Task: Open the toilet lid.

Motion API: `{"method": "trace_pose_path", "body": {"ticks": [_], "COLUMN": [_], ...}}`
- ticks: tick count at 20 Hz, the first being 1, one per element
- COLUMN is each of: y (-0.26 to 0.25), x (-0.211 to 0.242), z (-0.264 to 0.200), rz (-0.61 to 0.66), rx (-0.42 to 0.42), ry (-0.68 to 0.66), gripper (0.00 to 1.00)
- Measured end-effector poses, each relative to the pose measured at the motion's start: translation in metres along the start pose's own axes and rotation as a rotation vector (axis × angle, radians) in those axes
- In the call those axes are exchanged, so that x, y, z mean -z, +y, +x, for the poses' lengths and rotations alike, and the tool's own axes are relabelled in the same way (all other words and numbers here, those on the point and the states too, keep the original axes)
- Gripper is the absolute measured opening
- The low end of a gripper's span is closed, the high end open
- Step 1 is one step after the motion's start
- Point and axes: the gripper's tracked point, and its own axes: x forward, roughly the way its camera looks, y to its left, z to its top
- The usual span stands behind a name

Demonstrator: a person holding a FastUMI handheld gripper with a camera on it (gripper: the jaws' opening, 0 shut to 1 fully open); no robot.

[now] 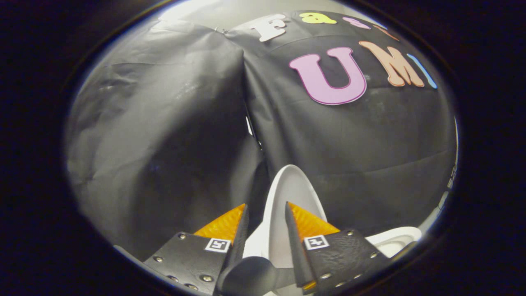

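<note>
The white toilet lid [292,185] stands raised and tilted up, rising between my two fingers and reaching beyond their tips. My gripper [267,205] is shut on the lid's edge, one finger on each side of it. A piece of the white toilet seat or bowl rim [396,239] lies low to the right of the right finger. The lid's hinge and the bowl's inside are hidden behind my fingers.
The black cloth wall [164,135] of the booth hangs close behind the lid, with a fold or seam [250,123] running down just above it. A pale strip of room [230,10] shows over the cloth's top edge.
</note>
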Motion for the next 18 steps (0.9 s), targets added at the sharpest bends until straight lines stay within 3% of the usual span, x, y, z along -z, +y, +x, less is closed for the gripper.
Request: {"method": "trace_pose_path", "body": {"ticks": [4,6,12,18], "y": [0.000,-0.005,-0.050,-0.157], "x": [-0.036,-0.066,-0.151,-0.193], "z": [-0.018,-0.029,-0.074,-0.134], "rz": [-0.011,-0.008,-0.022,-0.117], "rx": [-0.007,-0.007,0.051,0.259], "ry": [-0.067,-0.129,-0.286,-0.338], "gripper": [0.73,0.76,0.76,0.76]}}
